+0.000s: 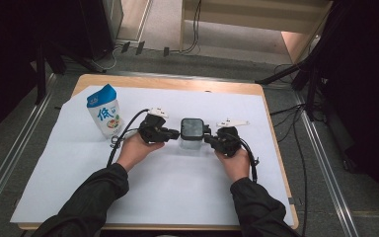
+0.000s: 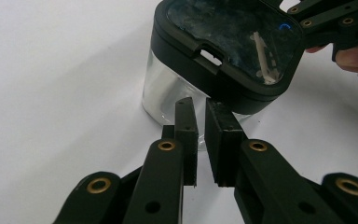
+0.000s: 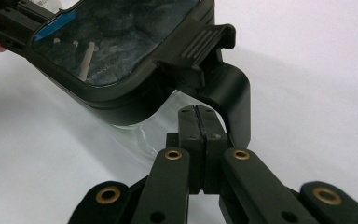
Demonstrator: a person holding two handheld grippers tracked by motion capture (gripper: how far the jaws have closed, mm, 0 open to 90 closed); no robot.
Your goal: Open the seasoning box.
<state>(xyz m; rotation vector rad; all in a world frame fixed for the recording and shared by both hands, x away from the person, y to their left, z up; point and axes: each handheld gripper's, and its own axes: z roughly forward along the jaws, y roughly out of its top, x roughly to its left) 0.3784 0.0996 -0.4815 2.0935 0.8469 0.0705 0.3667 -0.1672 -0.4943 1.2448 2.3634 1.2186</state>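
A clear container (image 1: 192,143) with a black lid (image 1: 192,127) stands mid-table on the white sheet. In the left gripper view its lid (image 2: 228,42) has a dark window. My left gripper (image 1: 175,133) is level at its left side. Its jaws (image 2: 199,103) stand a narrow gap apart with nothing between them, tips just under the lid's rim. My right gripper (image 1: 208,138) is at the container's right side, its jaws (image 3: 197,110) shut together, empty, below the lid's ribbed latch (image 3: 200,44) and beside the black clasp arm (image 3: 235,93).
A blue-and-white milk carton (image 1: 104,116) stands upright at the left of the sheet, close behind my left hand. White paper (image 1: 177,187) covers most of the wooden table (image 1: 168,84). Cables trail from both grippers, and dark stands flank the table.
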